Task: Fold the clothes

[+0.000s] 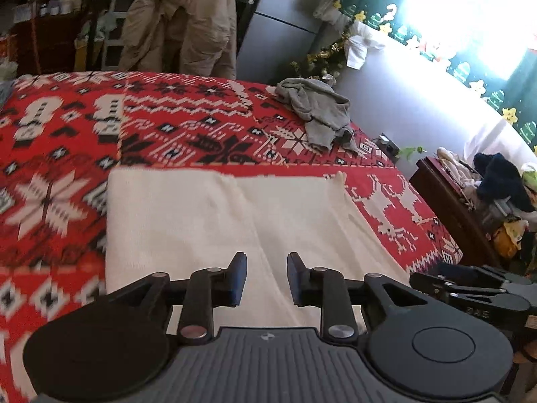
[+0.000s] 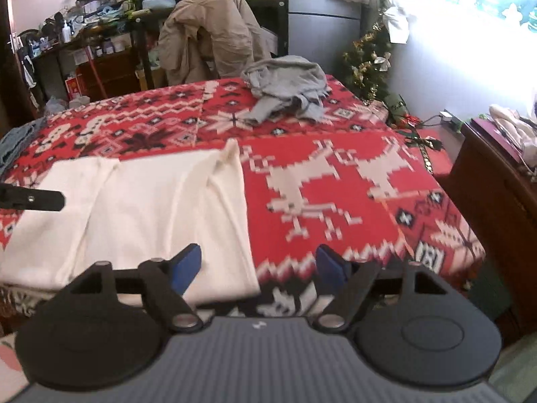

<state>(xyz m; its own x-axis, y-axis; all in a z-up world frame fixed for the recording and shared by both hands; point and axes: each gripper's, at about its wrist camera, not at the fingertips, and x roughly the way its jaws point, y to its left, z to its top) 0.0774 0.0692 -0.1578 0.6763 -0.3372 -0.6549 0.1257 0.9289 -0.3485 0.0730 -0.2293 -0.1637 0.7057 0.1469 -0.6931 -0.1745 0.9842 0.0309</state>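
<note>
A white garment lies folded flat as a rectangle on the red patterned cover of the table. My left gripper hovers over its near edge, jaws a little apart, with nothing pinched between them. My right gripper stands wide open above the garment's near right corner, its pads clear of the cloth. In the left wrist view the right gripper shows at the right edge, and the left gripper's tip shows in the right wrist view. A crumpled grey garment lies at the far right of the table.
A beige jacket hangs over a chair behind the table. A dark wooden cabinet piled with things stands to the right. A small decorated tree stands by the wall. A blue-grey cloth lies at the far left edge.
</note>
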